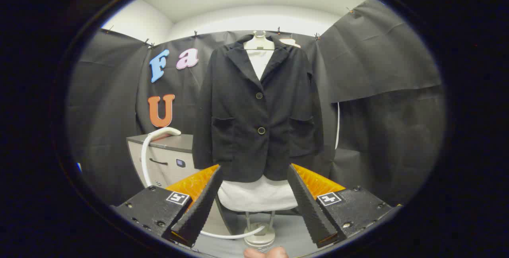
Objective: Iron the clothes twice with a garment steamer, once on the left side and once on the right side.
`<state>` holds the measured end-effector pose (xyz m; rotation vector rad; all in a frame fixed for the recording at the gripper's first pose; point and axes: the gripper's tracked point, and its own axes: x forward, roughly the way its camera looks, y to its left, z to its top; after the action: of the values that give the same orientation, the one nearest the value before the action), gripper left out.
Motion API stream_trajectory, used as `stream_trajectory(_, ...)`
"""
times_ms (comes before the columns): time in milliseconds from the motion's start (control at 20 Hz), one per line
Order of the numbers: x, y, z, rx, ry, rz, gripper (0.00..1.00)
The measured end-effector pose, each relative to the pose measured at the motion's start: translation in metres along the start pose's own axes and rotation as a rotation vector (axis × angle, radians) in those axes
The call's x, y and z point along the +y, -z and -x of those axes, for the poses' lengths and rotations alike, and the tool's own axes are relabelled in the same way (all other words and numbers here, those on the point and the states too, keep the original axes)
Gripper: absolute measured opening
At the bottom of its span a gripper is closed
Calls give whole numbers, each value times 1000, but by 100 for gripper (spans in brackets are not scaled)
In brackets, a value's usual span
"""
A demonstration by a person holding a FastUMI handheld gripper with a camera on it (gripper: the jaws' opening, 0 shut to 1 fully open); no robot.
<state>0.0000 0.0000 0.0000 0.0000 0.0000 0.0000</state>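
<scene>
A black blazer (258, 111) with two buttons hangs on a white mannequin torso (258, 194), straight ahead of my fingers and well beyond them. The mannequin stands on a pole with a round base (260, 237). My gripper (254, 172) is open, its fingers spread wide with nothing between them; the blazer's hem shows through the gap. The steamer's white handle (165, 132) rests on top of a grey cabinet, left of the blazer, and its white hose (144, 158) curves down the cabinet's front and along the floor towards the base.
The grey cabinet (167, 162) stands left of the mannequin against the black cloth wall (381, 91). A fingertip (264, 253) shows just below the fingers. Grey floor lies around the mannequin's base.
</scene>
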Motion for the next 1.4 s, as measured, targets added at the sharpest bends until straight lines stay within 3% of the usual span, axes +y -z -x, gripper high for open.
stream_trajectory(350,-9,-11,-7,-7,-1,-15,100)
stream_trajectory(750,19,-22,-21,8,-30,-10,100)
stream_trajectory(1000,79,-42,-32,17,-100,-20,100)
stream_trajectory(1400,215,-77,-62,133,-265,-106,100)
